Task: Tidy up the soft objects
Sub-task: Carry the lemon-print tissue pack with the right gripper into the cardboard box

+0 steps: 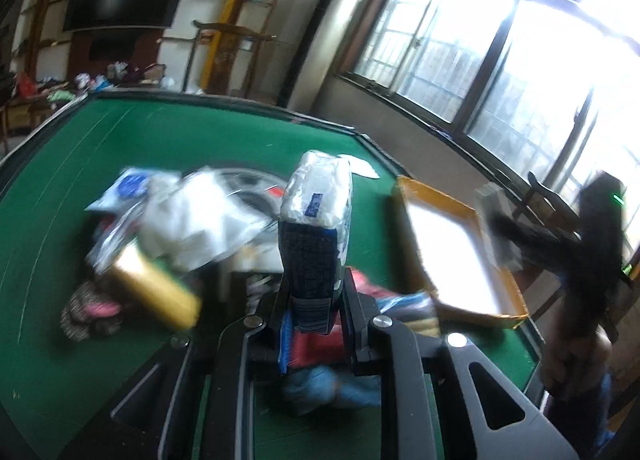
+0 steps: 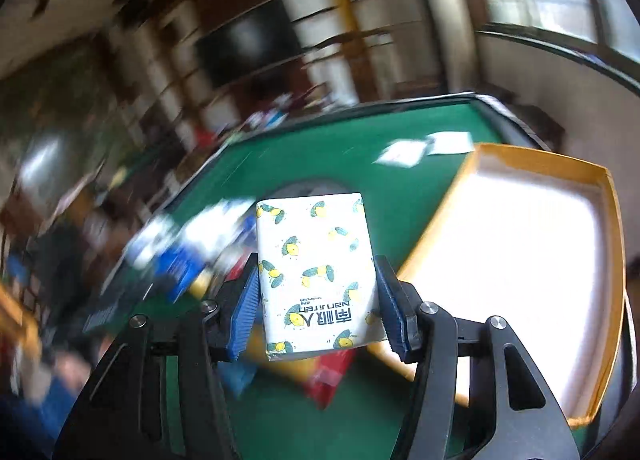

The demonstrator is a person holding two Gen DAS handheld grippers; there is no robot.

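My left gripper (image 1: 314,288) is shut on a blue-and-white tissue pack (image 1: 318,196) in clear wrap, which stands upright between the pads above the green table (image 1: 140,140). My right gripper (image 2: 318,304) is shut on a white tissue pack (image 2: 316,252) printed with lemons, its blue pads (image 2: 244,308) pressing both long sides. An open box with orange walls (image 2: 540,164) and a bright white floor lies to the right of that pack. In the left wrist view the same box (image 1: 440,196) sits to the right of the held pack.
A blurred pile lies on the felt below my left gripper: a white plastic bag (image 1: 192,216), a gold pack (image 1: 156,288), a pink patterned cloth (image 1: 92,312), and red (image 1: 316,348) and blue items. White paper slips (image 2: 424,148) lie near the far table edge. Windows are to the right.
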